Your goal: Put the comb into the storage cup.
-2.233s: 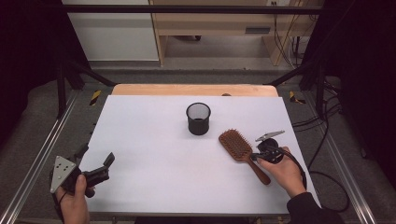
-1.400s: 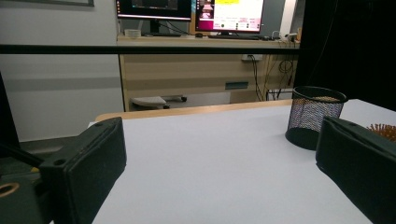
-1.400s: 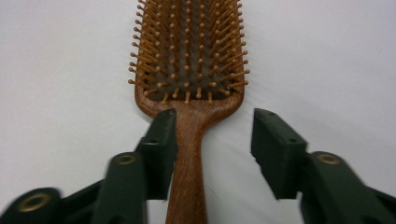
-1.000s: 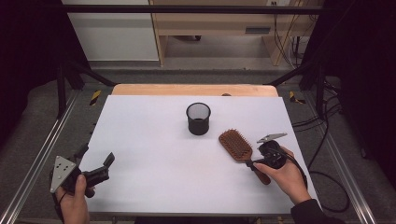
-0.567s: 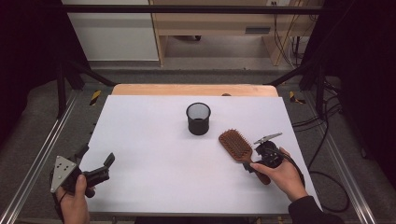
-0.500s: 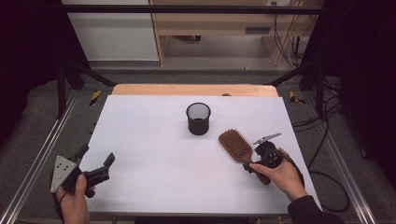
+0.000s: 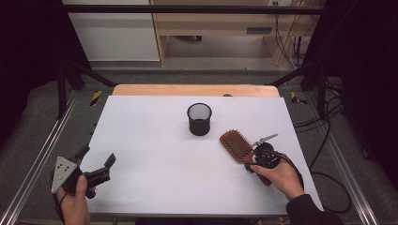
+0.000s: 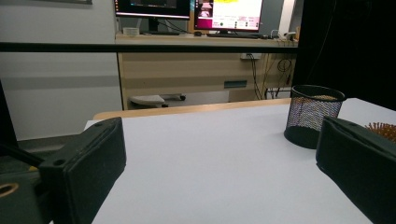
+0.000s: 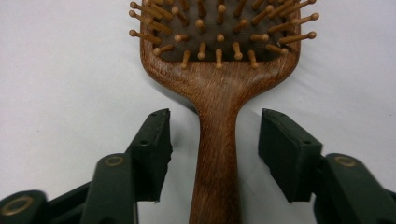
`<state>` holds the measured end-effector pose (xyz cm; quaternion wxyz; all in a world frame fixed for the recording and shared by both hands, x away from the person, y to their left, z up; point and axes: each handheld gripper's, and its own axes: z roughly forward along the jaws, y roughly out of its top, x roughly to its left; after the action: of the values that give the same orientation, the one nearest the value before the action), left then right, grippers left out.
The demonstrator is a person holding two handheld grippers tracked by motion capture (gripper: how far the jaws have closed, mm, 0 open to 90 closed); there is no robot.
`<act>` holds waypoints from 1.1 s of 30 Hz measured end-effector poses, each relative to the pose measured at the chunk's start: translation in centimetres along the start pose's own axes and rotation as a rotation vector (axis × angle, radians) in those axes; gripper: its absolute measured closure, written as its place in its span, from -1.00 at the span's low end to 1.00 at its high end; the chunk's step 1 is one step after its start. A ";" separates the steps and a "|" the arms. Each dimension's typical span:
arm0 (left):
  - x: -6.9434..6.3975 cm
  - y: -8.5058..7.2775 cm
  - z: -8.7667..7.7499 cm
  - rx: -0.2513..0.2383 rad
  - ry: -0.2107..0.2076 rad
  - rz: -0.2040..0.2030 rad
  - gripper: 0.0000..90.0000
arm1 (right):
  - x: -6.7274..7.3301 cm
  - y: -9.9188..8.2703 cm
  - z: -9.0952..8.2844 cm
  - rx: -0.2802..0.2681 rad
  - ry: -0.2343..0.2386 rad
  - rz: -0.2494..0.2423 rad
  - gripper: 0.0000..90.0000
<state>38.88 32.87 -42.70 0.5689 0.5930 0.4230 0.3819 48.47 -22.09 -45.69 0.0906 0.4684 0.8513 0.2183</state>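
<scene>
Closing, right hand-held gripper (image 9: 215, 144) straddles hairbrush (image 9: 217, 93) handle untouched on white table (image 7: 155, 140).

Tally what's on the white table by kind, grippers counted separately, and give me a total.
Hairbrush: 1
Mesh cup: 1
Grippers: 2, left and right
Total: 4
</scene>
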 end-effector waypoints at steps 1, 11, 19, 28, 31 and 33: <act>0.0 0.0 0.0 0.000 0.000 0.000 -0.96 | 0.0 0.1 0.0 0.003 -0.001 -0.001 0.08; 0.0 0.0 0.0 0.002 -0.002 0.001 -0.96 | 0.4 0.3 0.1 0.026 -0.052 -0.025 0.34; -0.1 0.0 0.1 0.003 -0.004 0.002 -0.96 | 0.9 0.3 0.1 0.030 -0.058 -0.019 0.54; -0.1 0.0 0.1 0.003 -0.004 0.005 -0.96 | 0.4 0.3 0.1 0.029 -0.031 -0.003 0.62; -0.1 0.0 0.1 0.002 -0.001 0.005 -0.96 | 0.2 0.2 0.0 0.017 -0.019 0.002 0.62; -0.1 0.0 0.1 0.003 -0.006 0.001 -0.96 | 0.0 -0.1 -0.1 -0.009 -0.013 0.002 0.62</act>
<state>38.94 32.77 -42.71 0.5691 0.5951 0.4216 0.3796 48.37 -22.12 -45.66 0.0979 0.4705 0.8491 0.2191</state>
